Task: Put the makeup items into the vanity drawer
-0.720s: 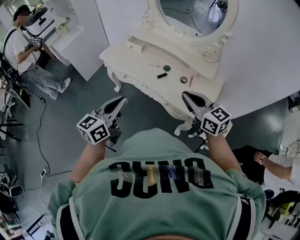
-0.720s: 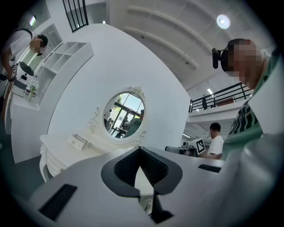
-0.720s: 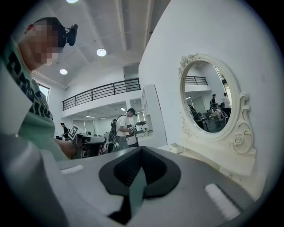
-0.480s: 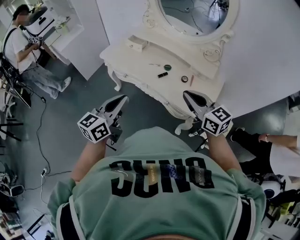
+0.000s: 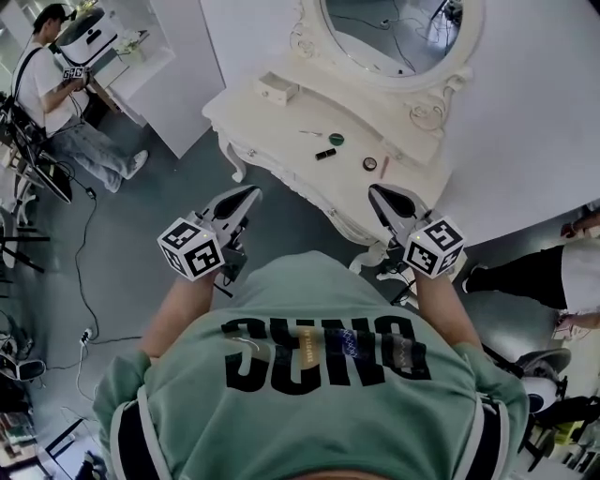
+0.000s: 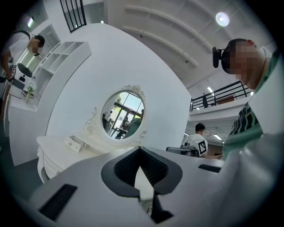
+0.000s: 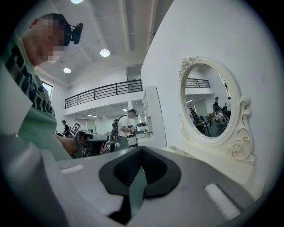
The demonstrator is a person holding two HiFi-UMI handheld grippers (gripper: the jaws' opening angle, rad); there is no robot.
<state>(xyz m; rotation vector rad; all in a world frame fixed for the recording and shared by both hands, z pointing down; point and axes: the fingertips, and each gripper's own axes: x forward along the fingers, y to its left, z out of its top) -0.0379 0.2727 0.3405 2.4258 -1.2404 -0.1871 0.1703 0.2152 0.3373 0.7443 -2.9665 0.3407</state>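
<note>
The white vanity point(image 5: 281, 141) with its oval mirror point(image 5: 394, 28) stands ahead of me. On its top lie a thin stick point(image 5: 309, 132), a green round item point(image 5: 336, 139), a black lipstick point(image 5: 324, 153), a round compact point(image 5: 369, 163) and a pink stick point(image 5: 384, 167). A small drawer box point(image 5: 275, 89) sits at the top's far left. My left gripper point(image 5: 246, 195) and right gripper point(image 5: 377, 195) hang short of the vanity's front edge, both shut and empty. The left gripper view shows the shut left gripper point(image 6: 140, 150) below the mirror point(image 6: 123, 114); the right gripper point(image 7: 141, 150) is also shut.
A seated person point(image 5: 56, 84) holds grippers at the far left beside a white shelf unit point(image 5: 178, 75). A cable point(image 5: 84, 262) trails over the grey floor. Another person's legs point(image 5: 534, 272) stretch in from the right. A curved vanity leg point(image 5: 232, 161) stands at front left.
Both grippers have edged slightly toward the vanity, still shut. The person at the right has shifted, and now only the legs reach in from the edge.
</note>
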